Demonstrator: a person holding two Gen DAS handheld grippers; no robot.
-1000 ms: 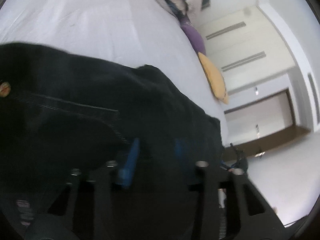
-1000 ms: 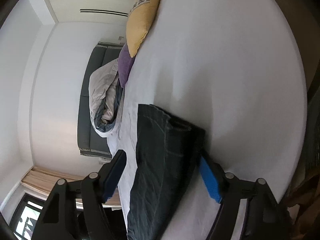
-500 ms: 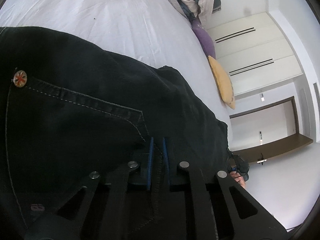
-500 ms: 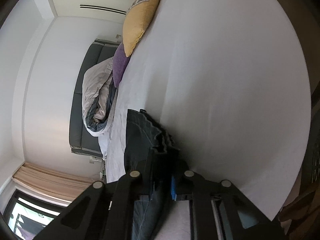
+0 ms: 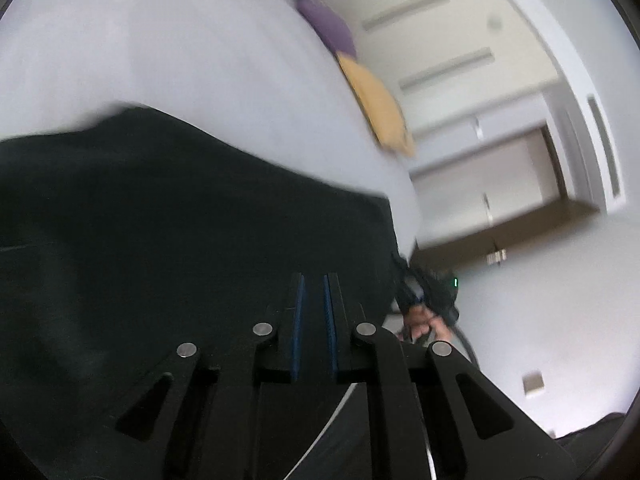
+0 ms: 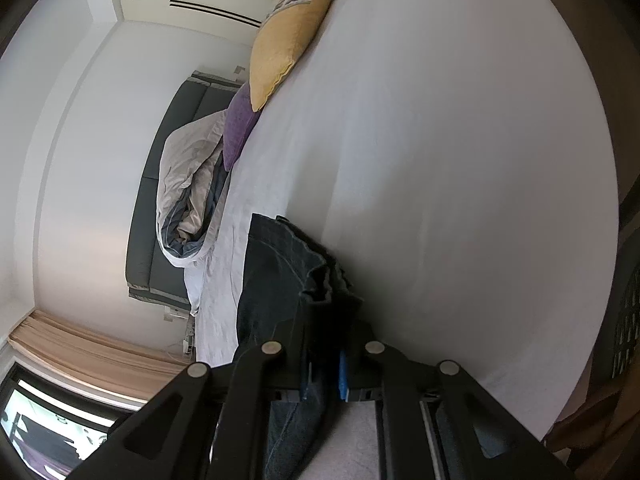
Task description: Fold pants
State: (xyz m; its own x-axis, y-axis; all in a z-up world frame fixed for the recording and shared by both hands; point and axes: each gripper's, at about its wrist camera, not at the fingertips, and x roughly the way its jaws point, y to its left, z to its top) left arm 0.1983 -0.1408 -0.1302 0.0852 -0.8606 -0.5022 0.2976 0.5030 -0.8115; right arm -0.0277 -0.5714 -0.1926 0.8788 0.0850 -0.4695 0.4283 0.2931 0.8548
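Both grippers gripped the dark pants (image 6: pixel 272 280) on the white bed (image 6: pixel 460 140) — left gripper (image 5: pixel 314 280) and right gripper (image 6: pixel 326 356) each pinched nearly closed on denim.

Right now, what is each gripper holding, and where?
Both grip the pants. The right gripper is clamped on a bunched hem edge; the left gripper is pinching dark fabric, though which part cannot be told.

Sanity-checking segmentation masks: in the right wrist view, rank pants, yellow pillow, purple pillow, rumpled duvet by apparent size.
1. pants, though closest to the camera, so inflated
2. rumpled duvet
3. yellow pillow
4. purple pillow, partly tucked behind the yellow one
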